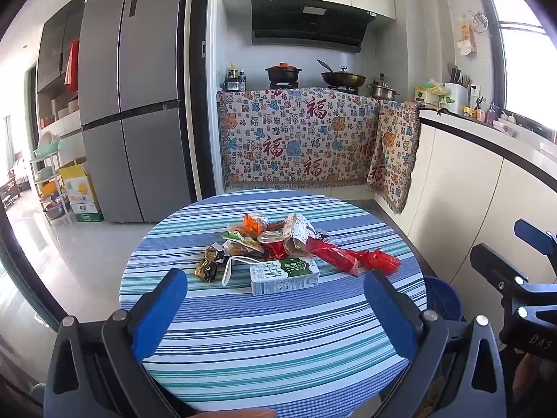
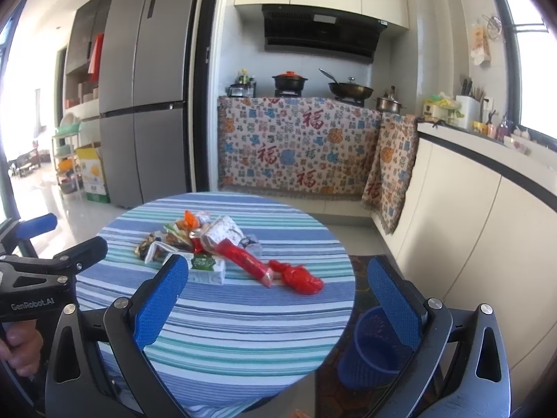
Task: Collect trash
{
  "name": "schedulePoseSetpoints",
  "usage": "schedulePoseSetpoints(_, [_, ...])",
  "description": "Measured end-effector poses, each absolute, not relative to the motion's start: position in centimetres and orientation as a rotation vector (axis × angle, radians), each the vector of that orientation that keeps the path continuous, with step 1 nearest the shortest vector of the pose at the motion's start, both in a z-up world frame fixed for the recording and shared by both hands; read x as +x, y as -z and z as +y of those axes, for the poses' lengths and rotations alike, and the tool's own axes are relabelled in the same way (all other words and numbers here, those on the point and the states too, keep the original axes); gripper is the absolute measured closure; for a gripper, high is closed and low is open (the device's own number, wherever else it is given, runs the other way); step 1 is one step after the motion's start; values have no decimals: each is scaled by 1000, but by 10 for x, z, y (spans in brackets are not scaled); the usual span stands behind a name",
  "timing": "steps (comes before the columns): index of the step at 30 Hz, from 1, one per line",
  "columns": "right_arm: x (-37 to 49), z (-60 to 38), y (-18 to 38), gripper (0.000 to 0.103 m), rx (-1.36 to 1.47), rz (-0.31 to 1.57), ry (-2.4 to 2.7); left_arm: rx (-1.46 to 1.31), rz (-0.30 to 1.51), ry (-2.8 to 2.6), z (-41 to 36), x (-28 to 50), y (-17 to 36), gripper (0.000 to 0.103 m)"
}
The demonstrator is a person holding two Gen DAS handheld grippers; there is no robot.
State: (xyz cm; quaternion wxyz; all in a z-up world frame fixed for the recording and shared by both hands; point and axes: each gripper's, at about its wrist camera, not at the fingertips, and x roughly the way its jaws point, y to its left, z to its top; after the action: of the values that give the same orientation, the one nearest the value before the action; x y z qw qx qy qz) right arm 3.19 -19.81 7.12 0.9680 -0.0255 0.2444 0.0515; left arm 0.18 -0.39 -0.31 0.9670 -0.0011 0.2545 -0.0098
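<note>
Both wrist cameras looked forward over the striped bench (image 1: 278, 331) toward the stove wall, sharing its trash pile (image 2: 209, 244).

We read "GenRobot.AI" on the left gripper (image 2: 48, 244). "DAS" shows on the right gripper (image 1: 532, 240). The patterned cloth (image 1: 299, 139) has big red 福 signs. The milk carton (image 1: 283, 276) has Chinese words, too warped to read surely.
</note>
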Motion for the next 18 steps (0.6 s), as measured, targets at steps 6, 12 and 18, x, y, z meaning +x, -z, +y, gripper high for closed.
schedulePoseSetpoints(6, [32,-199,-69,0,-51,497,-104,3,520,22,-5,2,4,0])
schedulePoseSetpoints(12, [32,-199,-68,0,-53,497,-103,7,522,24,-7,1,4,0])
schedulePoseSetpoints(18, [32,-200,-68,0,-52,495,-103,13,523,27,-7,2,4,0])
